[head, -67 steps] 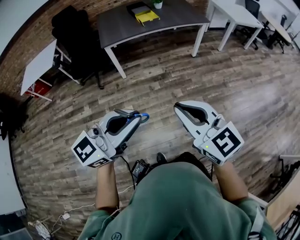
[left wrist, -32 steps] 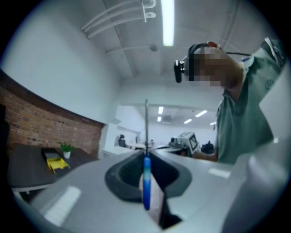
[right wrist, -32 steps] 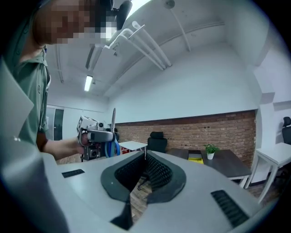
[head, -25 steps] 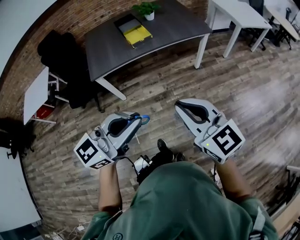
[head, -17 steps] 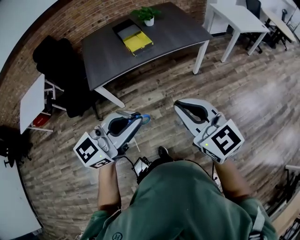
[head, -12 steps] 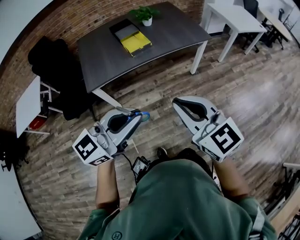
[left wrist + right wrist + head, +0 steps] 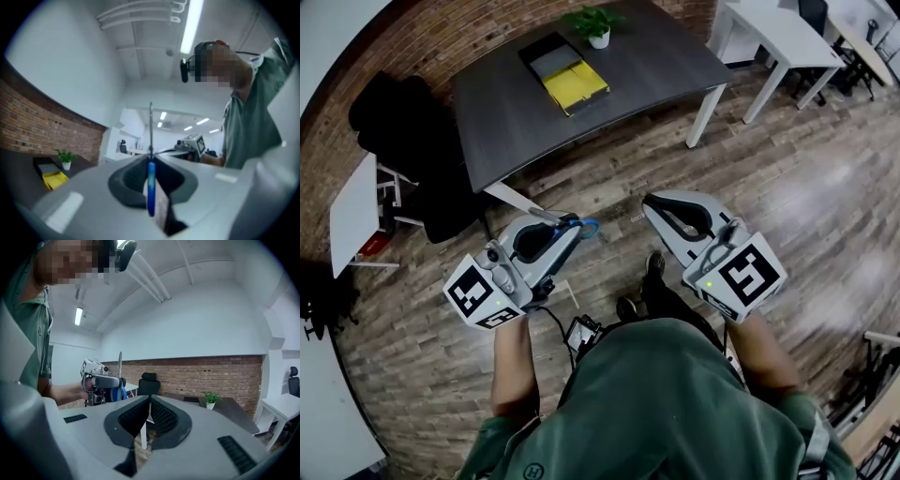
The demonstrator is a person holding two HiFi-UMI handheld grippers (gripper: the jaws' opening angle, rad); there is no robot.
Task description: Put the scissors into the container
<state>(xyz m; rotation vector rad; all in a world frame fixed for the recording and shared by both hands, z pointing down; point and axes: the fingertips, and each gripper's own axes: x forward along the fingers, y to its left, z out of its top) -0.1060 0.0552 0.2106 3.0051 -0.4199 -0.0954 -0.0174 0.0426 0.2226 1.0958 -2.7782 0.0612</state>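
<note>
My left gripper [image 7: 569,228] is shut on a pair of scissors [image 7: 588,228] with blue handles. In the left gripper view the blue handle [image 7: 150,186] sits between the pads and the thin blade sticks straight up past the tips. My right gripper [image 7: 652,207] is shut with nothing in it; its tips [image 7: 150,399] meet. The right gripper view also catches the left gripper [image 7: 100,381] with the scissors [image 7: 120,366] upright. The container [image 7: 563,72], a flat tray with a yellow half and a grey half, lies on the dark table [image 7: 642,70] ahead, well beyond both grippers.
A small potted plant [image 7: 598,22] stands on the table behind the container. Black chairs [image 7: 398,112] sit at the table's left, white desks [image 7: 773,26] at the right, a white table [image 7: 352,214] at far left. I stand on wood flooring [image 7: 806,178].
The dark table with the container has drawn nearer and lower in the head view. Both grippers keep their pose, the left still holding the scissors.
</note>
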